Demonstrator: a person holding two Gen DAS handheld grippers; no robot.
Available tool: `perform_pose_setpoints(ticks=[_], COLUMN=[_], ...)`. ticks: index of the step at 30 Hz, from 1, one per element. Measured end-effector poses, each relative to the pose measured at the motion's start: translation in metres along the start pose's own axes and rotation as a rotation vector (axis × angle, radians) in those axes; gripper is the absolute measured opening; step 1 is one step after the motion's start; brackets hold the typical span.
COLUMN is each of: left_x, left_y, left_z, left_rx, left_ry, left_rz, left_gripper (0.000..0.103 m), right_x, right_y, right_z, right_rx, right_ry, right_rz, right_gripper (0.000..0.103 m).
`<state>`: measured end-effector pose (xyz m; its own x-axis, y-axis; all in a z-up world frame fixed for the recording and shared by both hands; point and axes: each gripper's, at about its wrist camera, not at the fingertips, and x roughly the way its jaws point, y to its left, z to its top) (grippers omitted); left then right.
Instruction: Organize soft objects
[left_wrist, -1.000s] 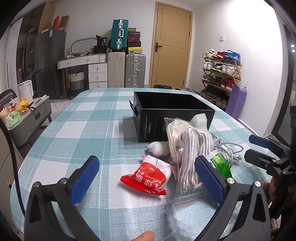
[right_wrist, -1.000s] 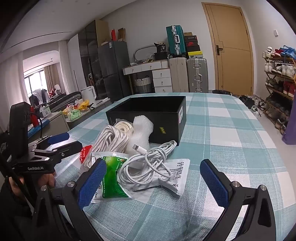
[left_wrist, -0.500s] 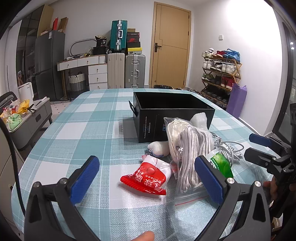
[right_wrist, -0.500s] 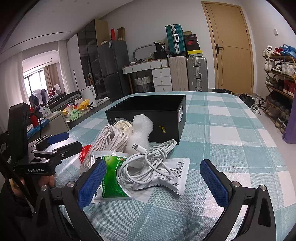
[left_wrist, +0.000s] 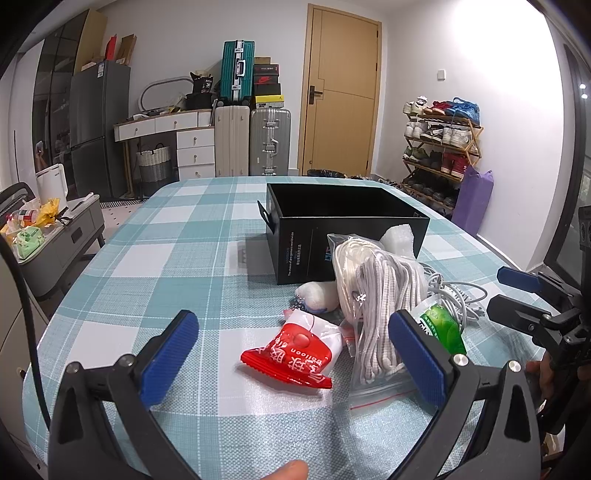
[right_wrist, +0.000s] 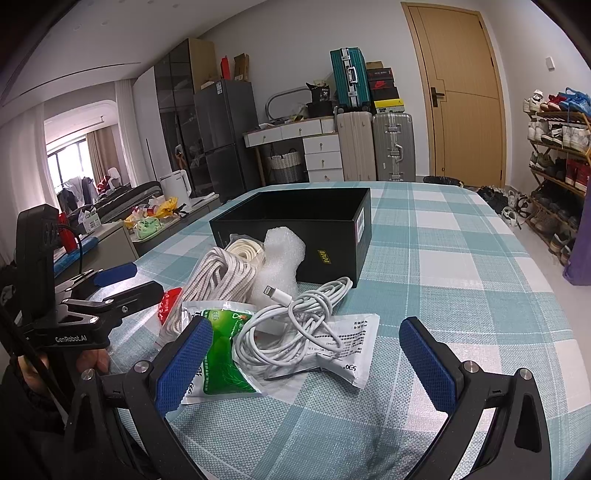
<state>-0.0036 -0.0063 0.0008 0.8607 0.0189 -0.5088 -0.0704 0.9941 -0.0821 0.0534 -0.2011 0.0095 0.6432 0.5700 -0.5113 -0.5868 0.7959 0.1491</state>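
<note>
An open black box stands on the checked tablecloth. In front of it lies a pile: a red balloon packet, bagged white rope, a white foam piece, a coiled white cable, a green packet and a white printed sachet. My left gripper is open, its fingers either side of the red packet. My right gripper is open around the cable and green packet. Neither holds anything.
Each gripper shows in the other's view: the right one at the table's right edge, the left one at the left. A small white wrapped bundle lies by the box. A grey side cart stands left of the table.
</note>
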Motion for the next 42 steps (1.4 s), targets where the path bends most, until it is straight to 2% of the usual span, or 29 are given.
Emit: perform_pose_setpoints(ticks=[34,42], left_x=[0.0005,0.0043], left_y=[-0.0002,0.0027], left_z=[-0.0005,0.0017], left_rx=[0.0,0.004], left_ry=[-0.001,0.03], left_rz=[0.001,0.011], left_gripper=[0.103,0.103], right_x=[-0.0001,0.0074], right_y=[0.0,-0.0015], right_z=[0.0006,-0.0048], right_rx=[-0.001,-0.001], right_ry=[0.004,0.031], right_rz=[-0.001,-0.018], right_gripper=[0.103,0.103])
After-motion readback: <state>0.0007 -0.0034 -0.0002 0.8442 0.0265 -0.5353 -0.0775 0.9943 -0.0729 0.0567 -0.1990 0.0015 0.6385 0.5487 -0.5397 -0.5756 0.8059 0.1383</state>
